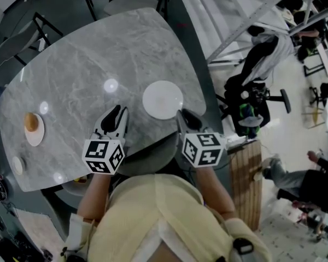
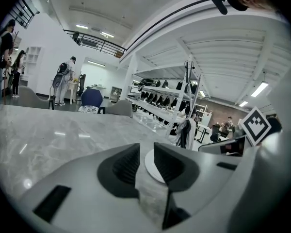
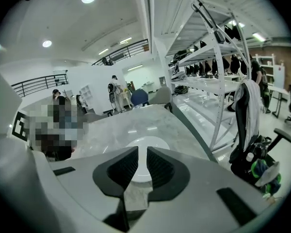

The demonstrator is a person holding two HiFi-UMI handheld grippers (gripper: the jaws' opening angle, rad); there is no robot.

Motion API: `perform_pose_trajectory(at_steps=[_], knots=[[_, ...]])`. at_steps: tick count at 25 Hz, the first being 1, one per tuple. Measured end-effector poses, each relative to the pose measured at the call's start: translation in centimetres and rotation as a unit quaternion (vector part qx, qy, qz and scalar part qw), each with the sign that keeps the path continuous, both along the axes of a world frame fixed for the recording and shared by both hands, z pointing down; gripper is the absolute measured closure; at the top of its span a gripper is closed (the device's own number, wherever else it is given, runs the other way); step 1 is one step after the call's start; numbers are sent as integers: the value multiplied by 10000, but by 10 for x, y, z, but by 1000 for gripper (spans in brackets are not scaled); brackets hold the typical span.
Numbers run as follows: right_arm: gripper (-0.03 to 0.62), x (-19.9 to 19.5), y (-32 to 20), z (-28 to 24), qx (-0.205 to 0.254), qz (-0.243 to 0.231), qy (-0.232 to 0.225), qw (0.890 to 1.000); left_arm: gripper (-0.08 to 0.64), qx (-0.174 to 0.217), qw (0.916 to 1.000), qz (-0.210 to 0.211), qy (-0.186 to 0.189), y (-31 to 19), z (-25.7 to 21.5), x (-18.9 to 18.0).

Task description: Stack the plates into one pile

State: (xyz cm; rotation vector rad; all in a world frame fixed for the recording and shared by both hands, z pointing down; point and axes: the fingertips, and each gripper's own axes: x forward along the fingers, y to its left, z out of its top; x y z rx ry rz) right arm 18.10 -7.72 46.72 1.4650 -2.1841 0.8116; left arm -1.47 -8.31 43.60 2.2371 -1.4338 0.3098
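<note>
The left gripper (image 1: 116, 113) hangs over the near part of the worktop (image 1: 87, 59). Its jaws stand a little apart with nothing between them. In the left gripper view (image 2: 146, 149) only the grey marble and a slice of a white plate's rim show through the gap.

The right gripper (image 1: 185, 117) hangs beside it, closer to the worktop's right edge. Its jaws are also slightly parted and empty. In the right gripper view (image 3: 142, 152) the gap frames the plate lying ahead and below.

That large white plate (image 1: 162, 99) lies flat and bare on the worktop near the right edge. It is just beyond the tips of the right gripper and to the right of the left gripper, and neither gripper touches it.

Well away, by the left edge, sits a small plate (image 1: 35, 132) carrying a round brown piece of food (image 1: 31, 121). A smaller white saucer (image 1: 17, 165) lies nearer the near-left corner.

Past the right edge of the worktop stand a white shelving rack (image 3: 208, 76) and a black office chair (image 1: 257, 86) draped with pale cloth.
</note>
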Motion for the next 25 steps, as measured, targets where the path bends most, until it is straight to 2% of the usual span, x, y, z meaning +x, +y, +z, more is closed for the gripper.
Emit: perform_pose_trajectory(at_steps=[14, 25], knots=[[588, -6, -2, -27, 542, -201, 216, 9981, 514, 45, 9998, -165, -77, 5, -9, -9], [591, -9, -3, -30, 620, -249, 275, 9974, 517, -35, 9995, -295, -115, 7, -7, -15]])
